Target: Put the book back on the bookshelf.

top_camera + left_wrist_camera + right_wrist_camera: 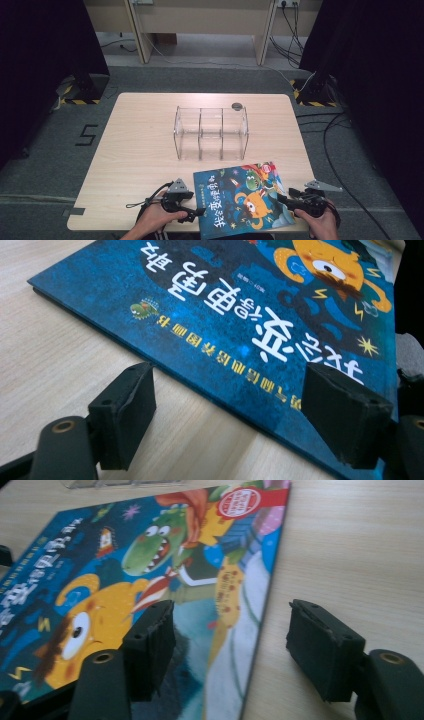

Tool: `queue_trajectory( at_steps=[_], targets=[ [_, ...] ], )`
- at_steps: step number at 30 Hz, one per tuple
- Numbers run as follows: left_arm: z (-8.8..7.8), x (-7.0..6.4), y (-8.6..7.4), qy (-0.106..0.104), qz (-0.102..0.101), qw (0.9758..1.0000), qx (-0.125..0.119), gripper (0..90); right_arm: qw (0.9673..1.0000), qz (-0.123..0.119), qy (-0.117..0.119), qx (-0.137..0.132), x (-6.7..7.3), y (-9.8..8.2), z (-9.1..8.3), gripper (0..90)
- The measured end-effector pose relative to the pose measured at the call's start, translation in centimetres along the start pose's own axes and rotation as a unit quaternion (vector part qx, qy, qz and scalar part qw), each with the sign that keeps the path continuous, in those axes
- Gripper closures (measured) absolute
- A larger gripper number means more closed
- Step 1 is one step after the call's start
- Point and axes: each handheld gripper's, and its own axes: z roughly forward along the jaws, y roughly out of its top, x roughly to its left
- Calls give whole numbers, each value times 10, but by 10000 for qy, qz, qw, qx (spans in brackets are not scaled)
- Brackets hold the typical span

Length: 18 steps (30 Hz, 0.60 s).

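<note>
We have a thin, glossy blue picture book with an orange cartoon monster on its cover [241, 200] lying flat at the near edge of the pale wood-grain table [135, 145], just in front of a clear acrylic three-compartment organiser [211, 133]. Our left gripper [192, 214] straddles the book's left edge with its jaws spread wide, gripping nothing; our right gripper [287, 196] does likewise at the right edge. We judge the book light, fairly stiff yet bendable, and slick-covered, so it is best pinched at an edge, which must first be lifted off the table.
</note>
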Motion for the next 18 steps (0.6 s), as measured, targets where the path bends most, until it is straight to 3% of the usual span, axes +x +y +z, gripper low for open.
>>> queue_trajectory(
  at_steps=[2, 3, 6, 7, 8, 9, 12, 13, 14, 16, 17, 18],
  targets=[
    [2, -3, 1, -46, 29, 10000, 3, 220, 9996, 162, 242, -5, 1, 0, 2, 375],
    [4, -6, 2, -12, 17, 10000, 25, 227, 9989, 373, 277, -69, 1, -1, 3, 375],
    [5, -7, 2, 36, 35, 10000, 29, 227, 9980, 549, 289, -114, 1, -1, 3, 375],
    [5, -7, 2, 48, -2, 10000, -4, 228, 9937, 1033, 363, -223, -1, -2, 3, 366],
    [5, -7, 2, 48, -2, 10000, -4, 229, 9937, 1033, 363, -223, -1, -2, 3, 366],
    [5, -7, 2, 41, -12, 10000, -2, 230, 9896, 1339, 423, -299, -2, -4, 2, 368],
    [4, -5, 2, -26, -101, 9999, -20, 233, 9868, 1509, 476, -335, -3, -5, 1, 370],
    [4, -3, 2, -59, -149, 9999, -30, 238, 9826, 1732, 551, -379, -4, -7, 0, 381],
    [3, -3, 2, -75, -174, 9998, -39, 238, 9826, 1732, 551, -379, -4, -7, 0, 381],
    [3, -3, 2, -69, -151, 9999, -43, 243, 9792, 1893, 621, -396, -4, -9, -1, 401],
    [4, -4, 2, -46, -90, 9999, -19, 243, 9762, 2020, 673, -408, -6, -11, -1, 456],
    [4, -4, 2, -46, -90, 9999, -19, 243, 9762, 2020, 673, -408, -6, -11, -1, 456]
  ],
)
